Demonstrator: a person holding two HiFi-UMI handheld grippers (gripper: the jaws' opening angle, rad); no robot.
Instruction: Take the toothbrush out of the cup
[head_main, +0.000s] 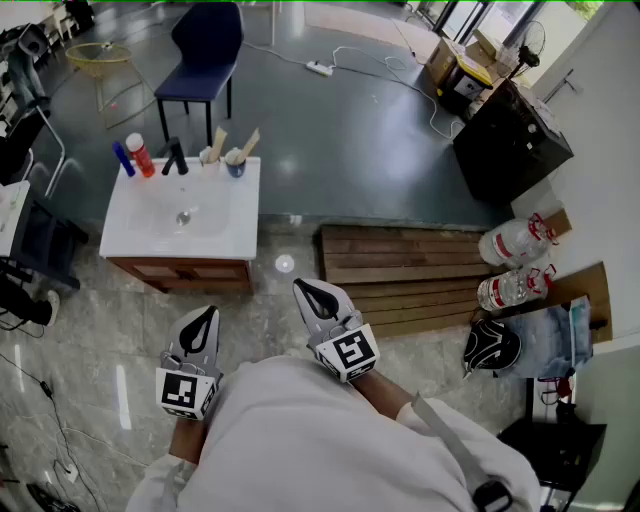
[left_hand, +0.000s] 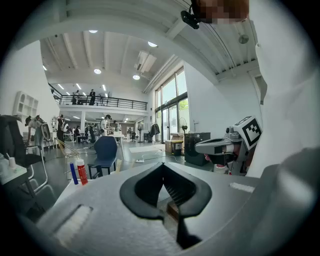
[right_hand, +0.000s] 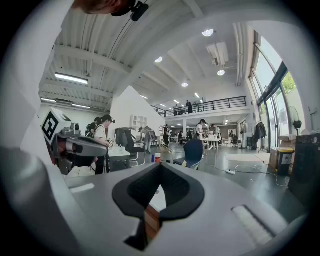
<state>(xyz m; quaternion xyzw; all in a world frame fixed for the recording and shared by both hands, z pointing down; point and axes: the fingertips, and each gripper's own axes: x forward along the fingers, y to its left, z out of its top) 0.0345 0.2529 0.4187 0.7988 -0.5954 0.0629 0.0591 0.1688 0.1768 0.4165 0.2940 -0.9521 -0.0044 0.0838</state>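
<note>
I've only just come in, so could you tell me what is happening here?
A person stands before a white washstand, a gripper in each hand. The left gripper and the right gripper are both shut and empty, held short of it. The toothbrushes stand in two cups at its back edge, untouched.

Head view: above person, looks steeply down; washstand well ahead on floor. Left gripper view, right gripper view: low, near level, both face washstand, blue chair beyond. Left view catches right gripper; right view, left gripper.
</note>
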